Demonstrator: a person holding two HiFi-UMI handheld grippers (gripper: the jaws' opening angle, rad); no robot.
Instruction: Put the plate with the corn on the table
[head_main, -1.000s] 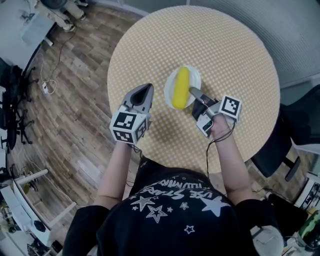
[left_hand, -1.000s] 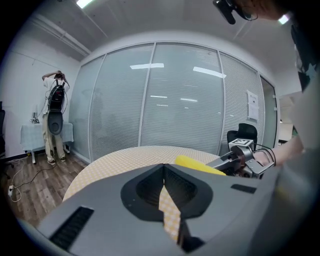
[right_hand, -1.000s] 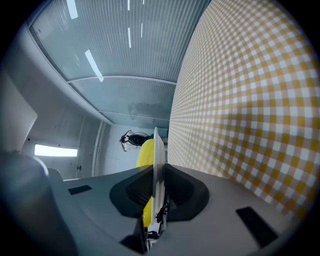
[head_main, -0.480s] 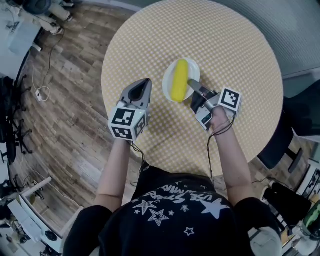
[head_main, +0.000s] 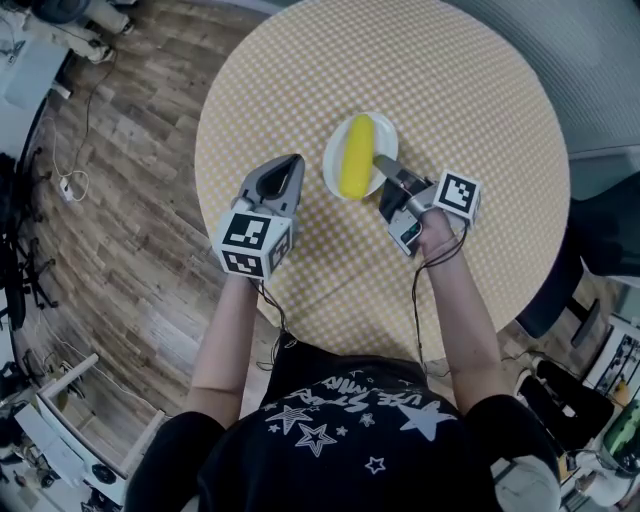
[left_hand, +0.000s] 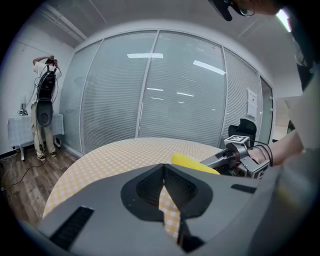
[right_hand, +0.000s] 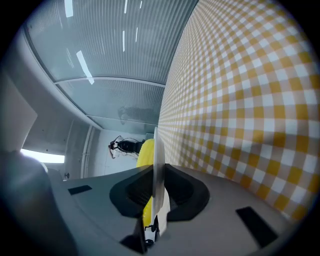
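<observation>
Plate (head_main: 389, 138) rim in right tool (head_main: 382, 165)

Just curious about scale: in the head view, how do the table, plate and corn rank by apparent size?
1. table, by far the largest
2. plate
3. corn, about as long as the plate is wide, but far narrower

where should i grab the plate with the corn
Pinch the plate by its thin rim on the right, coming in level from the person's side, as the right gripper does. The corn lies lengthwise down the middle, leaving that edge bare.
</observation>
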